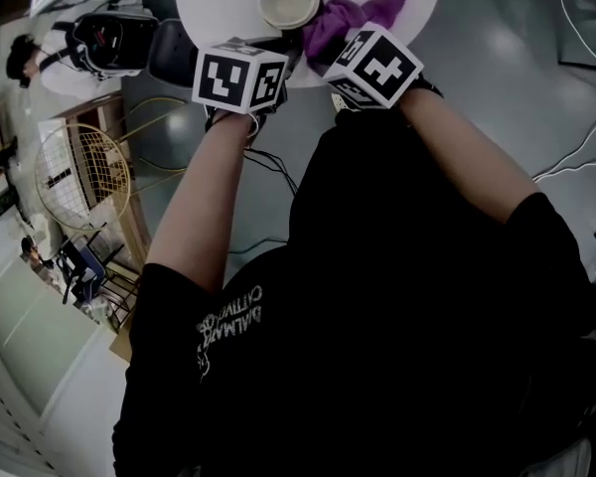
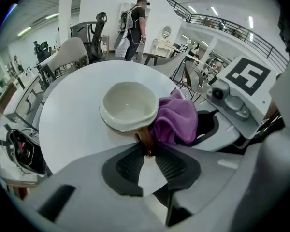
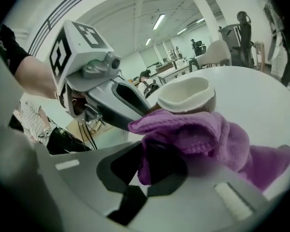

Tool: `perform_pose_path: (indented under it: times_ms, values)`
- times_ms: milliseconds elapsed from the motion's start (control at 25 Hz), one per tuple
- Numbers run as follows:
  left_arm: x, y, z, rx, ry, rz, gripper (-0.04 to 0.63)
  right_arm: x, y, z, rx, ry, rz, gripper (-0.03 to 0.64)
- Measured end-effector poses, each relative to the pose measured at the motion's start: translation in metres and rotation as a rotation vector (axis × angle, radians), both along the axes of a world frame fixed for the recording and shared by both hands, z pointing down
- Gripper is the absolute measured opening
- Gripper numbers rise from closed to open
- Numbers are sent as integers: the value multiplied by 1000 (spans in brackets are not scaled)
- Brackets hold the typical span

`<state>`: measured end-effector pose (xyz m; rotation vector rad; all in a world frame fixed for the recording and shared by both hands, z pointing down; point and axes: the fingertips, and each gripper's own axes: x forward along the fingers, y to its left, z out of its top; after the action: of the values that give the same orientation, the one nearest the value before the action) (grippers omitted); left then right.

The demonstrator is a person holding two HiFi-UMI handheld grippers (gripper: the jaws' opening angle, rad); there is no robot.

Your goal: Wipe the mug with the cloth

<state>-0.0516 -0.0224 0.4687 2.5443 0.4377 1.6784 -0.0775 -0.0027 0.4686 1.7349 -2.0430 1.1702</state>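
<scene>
Left gripper (image 2: 149, 149) fingers pinch the mug (image 2: 129, 105) by its handle; right gripper (image 3: 157, 154) fingers clamp the cloth (image 3: 203, 132).

Left tool (image 2: 147, 151) pinches the mug handle (image 2: 144, 139); right tool (image 3: 145, 166), close beside it, clamps the cloth (image 3: 198, 132); both angle downward.

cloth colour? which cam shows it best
Plain purple. The cloth shows best in the right gripper view, bunched against the mug.
</scene>
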Motion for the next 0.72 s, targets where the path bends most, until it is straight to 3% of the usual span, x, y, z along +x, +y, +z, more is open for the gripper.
perform_pose_path:
  times_ms: [120,280,520,720]
  values:
    - [-5,-9,7,-6,-21,44,77,-13,-12,-3,30,-41,20,26]
    - [-5,-13,3,-35,-41,115,77,-8,-22,-2,-15,-89,100,26]
    - [-14,-22,1,-44,-75,289,77,-15,-40,-1,-44,-386,337,26]
    - [-17,-27,2,-20,-89,403,78,-8,-41,-1,-49,-384,419,26]
